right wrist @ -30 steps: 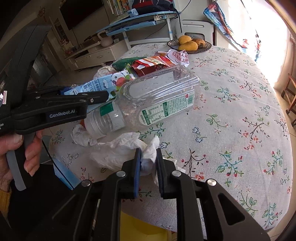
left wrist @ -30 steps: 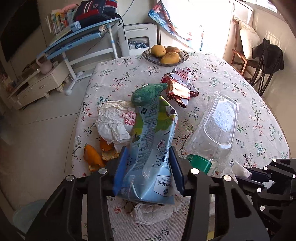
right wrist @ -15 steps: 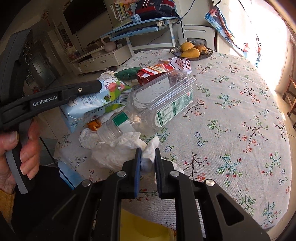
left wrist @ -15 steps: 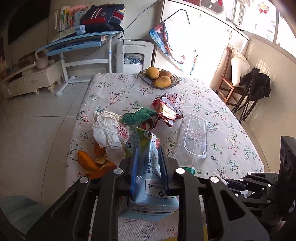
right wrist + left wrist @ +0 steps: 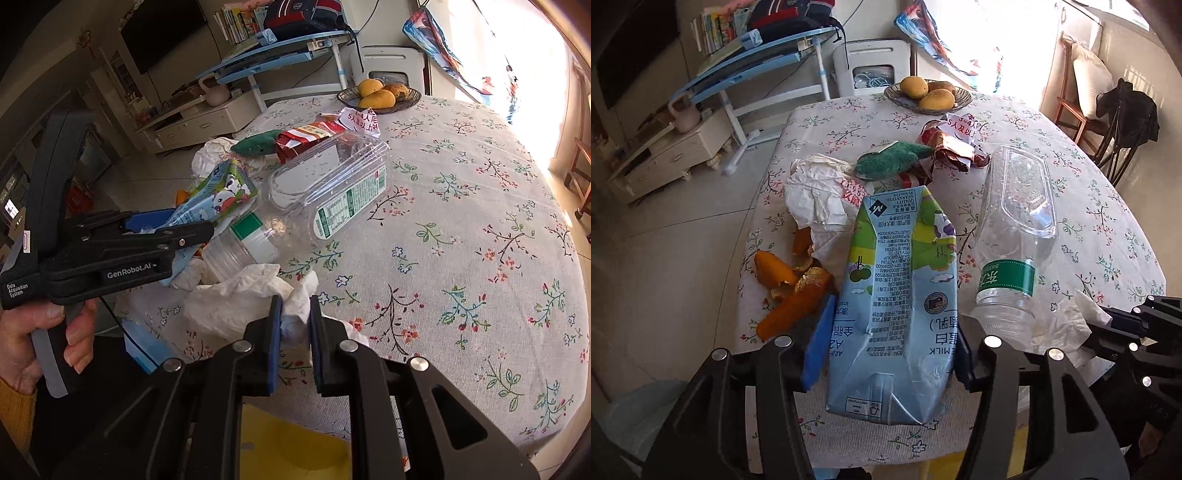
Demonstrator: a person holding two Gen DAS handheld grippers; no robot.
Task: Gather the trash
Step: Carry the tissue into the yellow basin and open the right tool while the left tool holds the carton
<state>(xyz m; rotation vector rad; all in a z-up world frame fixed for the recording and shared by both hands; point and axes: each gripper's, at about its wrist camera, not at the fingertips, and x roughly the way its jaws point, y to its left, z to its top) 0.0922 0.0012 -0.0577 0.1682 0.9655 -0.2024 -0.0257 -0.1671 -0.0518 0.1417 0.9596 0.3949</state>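
My left tongs (image 5: 886, 350) clamp the crumpled light-blue milk carton (image 5: 894, 306) above the floral tabletop (image 5: 461, 221) edge; right tongs (image 5: 293, 325) pinch white tissue (image 5: 236, 306). I'd lift both clear together, avoiding the bottle.

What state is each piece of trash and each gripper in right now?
Milk carton: flattened, between the left gripper's fingers.
Left gripper: closed on the carton.
White tissue: crumpled, pinched at one end.
Right gripper: closed on the tissue.
Plastic bottle: empty, uncapped, lying down.
Orange peel: loose pieces on the table.
Red wrapper: torn open, crumpled.
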